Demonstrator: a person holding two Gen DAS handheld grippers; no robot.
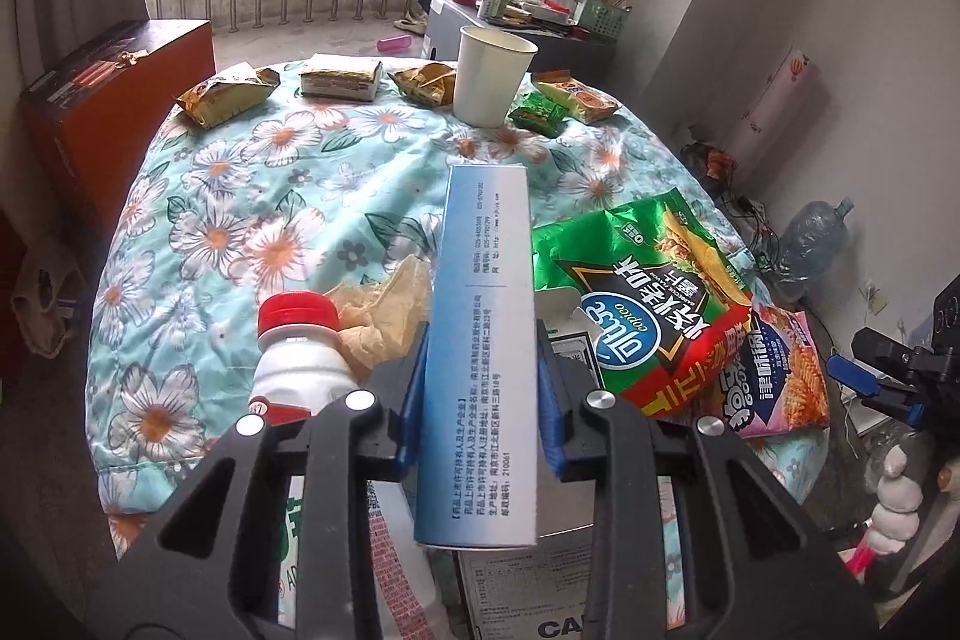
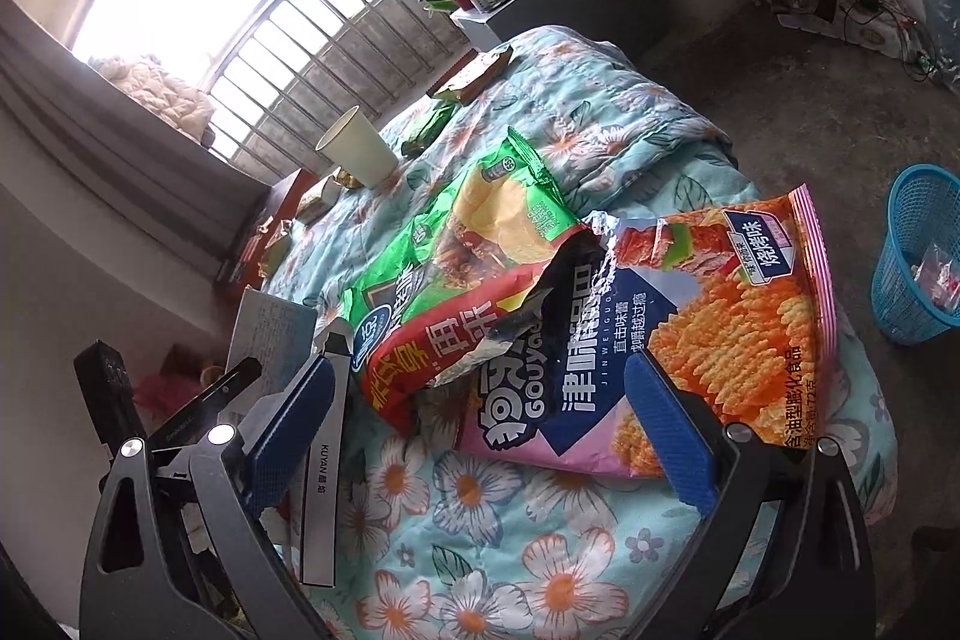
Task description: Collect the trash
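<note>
Floral-quilted bed (image 1: 252, 196): left gripper (image 1: 480, 388) clamps a light, crushable medicine carton (image 1: 483, 316) mid-length; right gripper (image 2: 480, 424), fingers apart, straddles a crinkly, slippery snack bag (image 2: 690, 316).

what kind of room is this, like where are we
Most likely a lived-in bedroom or small flat room, though no bed frame shows. A floral quilt covers the surface holding snack wrappers, a barred window opens onto a balcony, and a cluttered side table stands by the curtain.
</note>
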